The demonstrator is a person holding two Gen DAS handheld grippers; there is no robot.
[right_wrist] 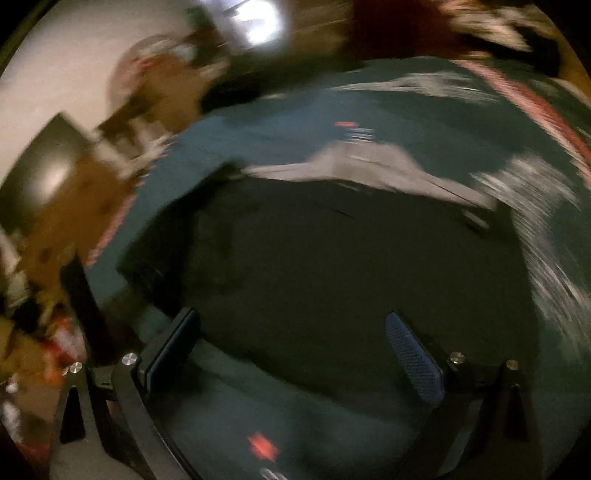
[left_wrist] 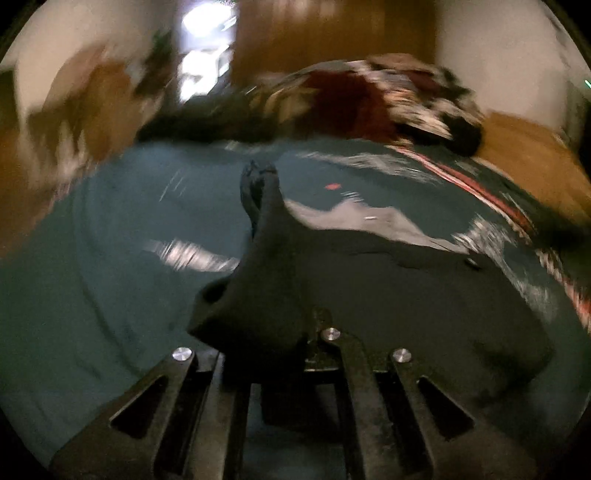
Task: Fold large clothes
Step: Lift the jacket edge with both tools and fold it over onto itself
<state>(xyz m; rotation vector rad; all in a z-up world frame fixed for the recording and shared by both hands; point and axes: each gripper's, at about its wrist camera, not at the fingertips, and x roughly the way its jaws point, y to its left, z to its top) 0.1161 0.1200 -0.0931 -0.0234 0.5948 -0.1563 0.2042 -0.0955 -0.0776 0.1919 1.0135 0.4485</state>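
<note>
A large black garment (left_wrist: 388, 295) lies spread on a teal bed cover (left_wrist: 92, 258), with a grey inner panel (left_wrist: 369, 221) showing at its far edge. My left gripper (left_wrist: 273, 317) is shut on a bunched corner of the black garment, and the cloth rises in a peak over the fingers and hides the tips. In the right wrist view the black garment (right_wrist: 314, 258) fills the middle, with the grey panel (right_wrist: 369, 166) beyond it. My right gripper (right_wrist: 295, 350) hangs open above the cloth, pads (right_wrist: 413, 362) far apart with nothing between them. Both views are blurred.
A heap of dark red and patterned clothes (left_wrist: 406, 96) lies at the far side of the bed. A red-and-white striped border (left_wrist: 487, 192) runs along the cover's right edge, with wooden floor (left_wrist: 535, 155) beyond. A wooden door (left_wrist: 332, 33) stands behind. Brown furniture (right_wrist: 55, 221) stands left of the bed.
</note>
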